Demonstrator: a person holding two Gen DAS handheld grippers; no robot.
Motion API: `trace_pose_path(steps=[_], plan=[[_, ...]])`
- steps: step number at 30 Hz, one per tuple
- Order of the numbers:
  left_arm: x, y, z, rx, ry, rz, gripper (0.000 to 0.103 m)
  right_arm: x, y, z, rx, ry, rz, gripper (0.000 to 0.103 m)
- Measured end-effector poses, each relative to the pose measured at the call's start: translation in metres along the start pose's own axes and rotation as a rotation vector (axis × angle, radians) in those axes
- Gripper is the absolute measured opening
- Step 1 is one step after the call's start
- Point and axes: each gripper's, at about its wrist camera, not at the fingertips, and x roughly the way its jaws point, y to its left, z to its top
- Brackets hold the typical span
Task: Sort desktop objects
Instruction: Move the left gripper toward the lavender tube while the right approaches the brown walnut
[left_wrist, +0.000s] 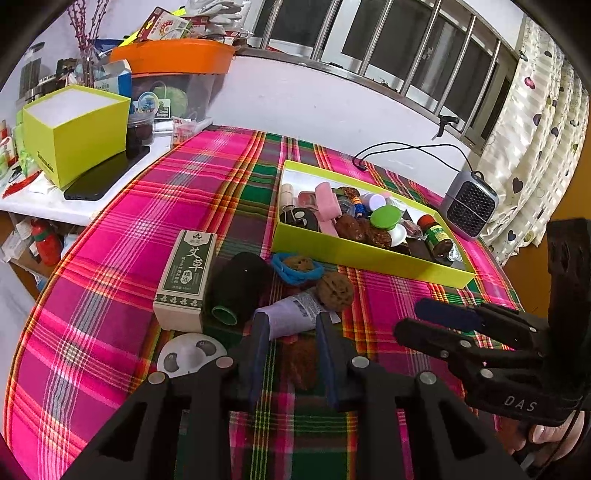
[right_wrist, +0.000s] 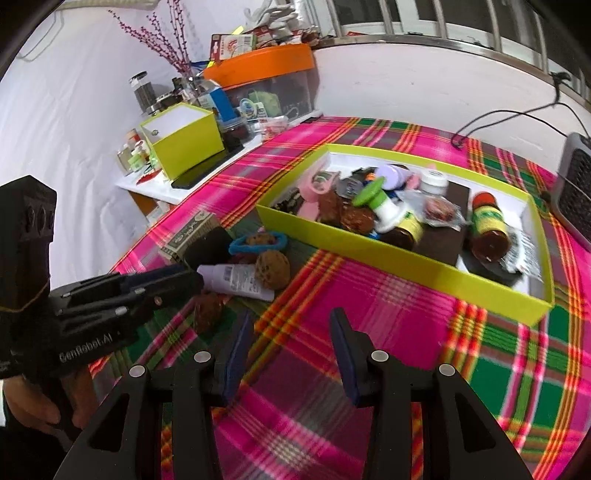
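Loose items lie on the plaid cloth: a green-and-white carton (left_wrist: 186, 275), a black bottle with a green cap (left_wrist: 236, 288), a blue ring (left_wrist: 295, 271), a brown walnut (left_wrist: 335, 291), a white tube (left_wrist: 291, 314) and a white disc (left_wrist: 190, 354). Behind them is a yellow-green tray (left_wrist: 369, 258) holding several sorted things. My left gripper (left_wrist: 291, 325) is open. A second brown nut (left_wrist: 300, 363) lies on the cloth between its fingers, and the pads do not press it. To the right of the pile my right gripper (right_wrist: 291, 314) is open over bare cloth, with nothing between its fingers.
A grey mini heater (left_wrist: 469, 206) with a black cable stands at the tray's far right corner. On the white side shelf at the left are a yellow-green box (left_wrist: 77, 133), a black phone (left_wrist: 107, 173) and a bin with an orange lid (left_wrist: 173, 55). A person's hand (right_wrist: 33, 402) holds the left gripper.
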Motion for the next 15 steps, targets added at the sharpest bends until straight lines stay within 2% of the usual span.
trace_pose_path(steps=[15], plan=[[0.004, 0.009, 0.005, 0.015, -0.008, -0.008, 0.027, 0.048, 0.003, 0.028, -0.016, 0.033, 0.049, 0.043]])
